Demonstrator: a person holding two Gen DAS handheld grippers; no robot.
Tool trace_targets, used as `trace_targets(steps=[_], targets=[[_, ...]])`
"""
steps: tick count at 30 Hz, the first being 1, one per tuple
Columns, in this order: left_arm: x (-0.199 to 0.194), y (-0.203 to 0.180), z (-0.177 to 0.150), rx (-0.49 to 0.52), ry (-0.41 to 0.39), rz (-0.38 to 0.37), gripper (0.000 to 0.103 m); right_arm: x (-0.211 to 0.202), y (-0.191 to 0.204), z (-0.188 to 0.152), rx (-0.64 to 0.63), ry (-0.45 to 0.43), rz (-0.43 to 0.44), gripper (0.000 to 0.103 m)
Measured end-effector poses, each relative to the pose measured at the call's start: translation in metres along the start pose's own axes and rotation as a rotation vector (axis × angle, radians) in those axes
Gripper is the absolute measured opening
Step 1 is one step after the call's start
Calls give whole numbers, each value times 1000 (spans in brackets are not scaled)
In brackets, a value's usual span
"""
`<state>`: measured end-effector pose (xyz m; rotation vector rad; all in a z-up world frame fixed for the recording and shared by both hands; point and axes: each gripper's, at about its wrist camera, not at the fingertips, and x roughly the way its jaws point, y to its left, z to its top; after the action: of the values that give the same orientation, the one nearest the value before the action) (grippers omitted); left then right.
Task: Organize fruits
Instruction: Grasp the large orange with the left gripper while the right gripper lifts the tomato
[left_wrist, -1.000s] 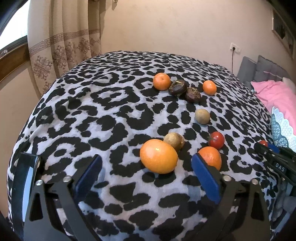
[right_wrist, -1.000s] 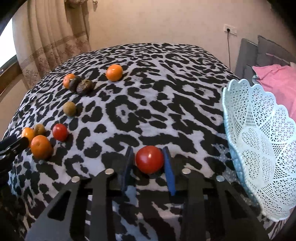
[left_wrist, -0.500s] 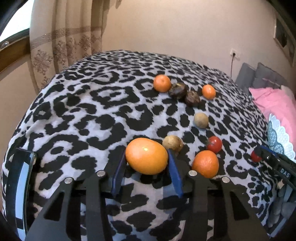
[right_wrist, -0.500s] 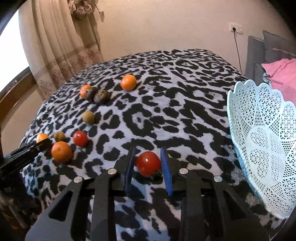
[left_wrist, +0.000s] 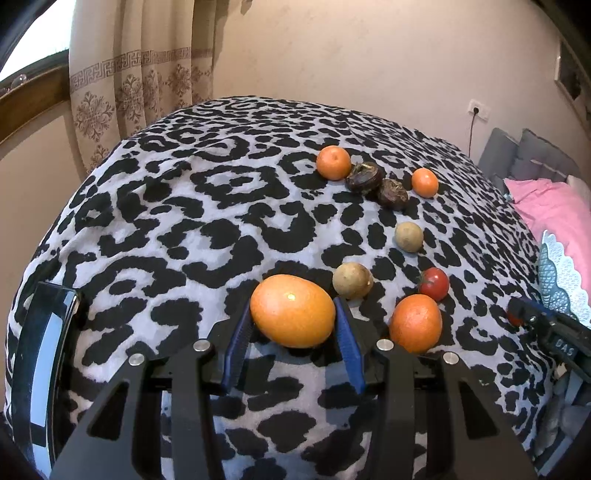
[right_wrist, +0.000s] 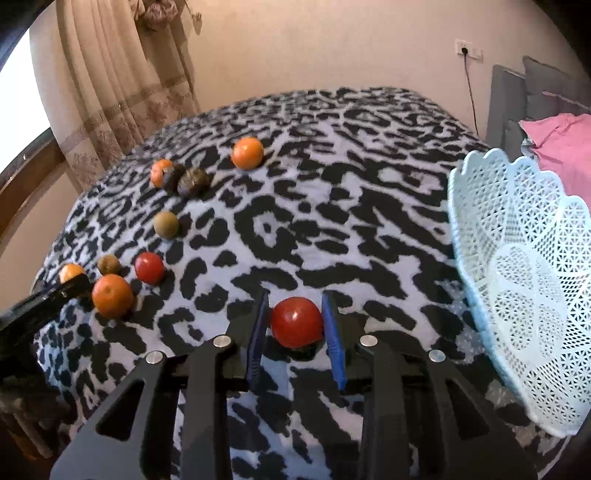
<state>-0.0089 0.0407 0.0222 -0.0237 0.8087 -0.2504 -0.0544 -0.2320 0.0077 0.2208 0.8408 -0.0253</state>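
Note:
A large orange (left_wrist: 293, 311) sits between the blue pads of my left gripper (left_wrist: 292, 314), which is shut on it low over the leopard-print blanket (left_wrist: 207, 221). My right gripper (right_wrist: 295, 308) is shut on a red tomato (right_wrist: 296, 322), just left of the pale blue lattice basket (right_wrist: 517, 277). On the blanket lie a smaller orange (left_wrist: 415, 322), a second tomato (left_wrist: 434, 283), two brownish round fruits (left_wrist: 352, 279) (left_wrist: 408, 236), two dark wrinkled fruits (left_wrist: 364, 178) and two tangerines (left_wrist: 333, 162) (left_wrist: 424, 182).
The basket's rim (left_wrist: 561, 273) shows at the right edge of the left wrist view, with a pink cover (left_wrist: 546, 206) behind it. A curtain (left_wrist: 147, 81) and a wall stand beyond the bed. A dark curved object (left_wrist: 44, 362) lies at the near left.
My left gripper's jaws went from wide open to closed around the large orange. The right gripper kept its hold on the tomato and its view tilted up a little.

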Motion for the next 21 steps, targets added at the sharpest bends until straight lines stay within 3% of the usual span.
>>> trace_targets(steps=[9,21], targets=[[-5,-2,1,-4,-10,-10,45,-1,2,-3,-13,0,7,29],[-27,-22,5,26,-48,-30,45,-61,-16,2,33,-139,32,29]])
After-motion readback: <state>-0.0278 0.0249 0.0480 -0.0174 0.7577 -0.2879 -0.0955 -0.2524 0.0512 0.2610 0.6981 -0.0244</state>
